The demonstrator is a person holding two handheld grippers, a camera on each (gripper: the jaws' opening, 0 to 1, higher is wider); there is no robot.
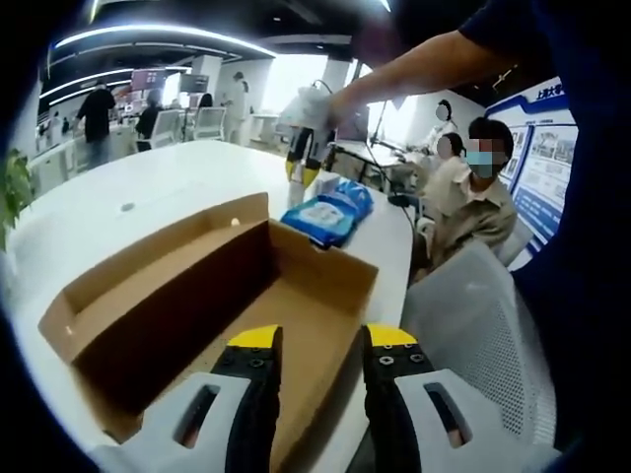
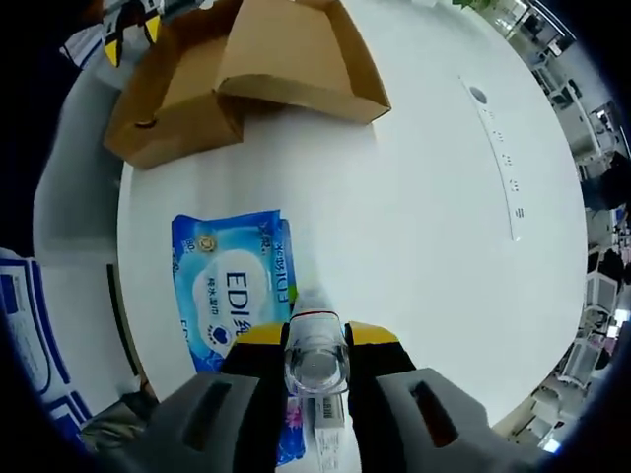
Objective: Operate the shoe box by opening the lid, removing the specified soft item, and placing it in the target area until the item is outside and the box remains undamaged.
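Observation:
The brown cardboard shoe box [image 1: 197, 296] lies open on the white table, and the inside that I see is bare. My left gripper [image 1: 320, 345] hangs open over its near edge with nothing between the jaws. A blue wipes packet [image 1: 330, 212] lies flat on the table beyond the box. In the right gripper view the same wipes packet [image 2: 232, 286] sits just left of my right gripper [image 2: 315, 340], which is shut on a small clear bottle [image 2: 315, 365] above the table. The shoe box [image 2: 246, 69] is at the top there, with the left gripper [image 2: 128, 25] beside it. A hand holds the right gripper [image 1: 304, 163] past the packet.
The white table [image 2: 414, 217] has a row of sockets [image 2: 498, 148] along its far side. A white mesh chair [image 1: 483, 335] stands at the table's edge near the box. A seated person [image 1: 473, 197] is beyond the table; more people and chairs stand far off.

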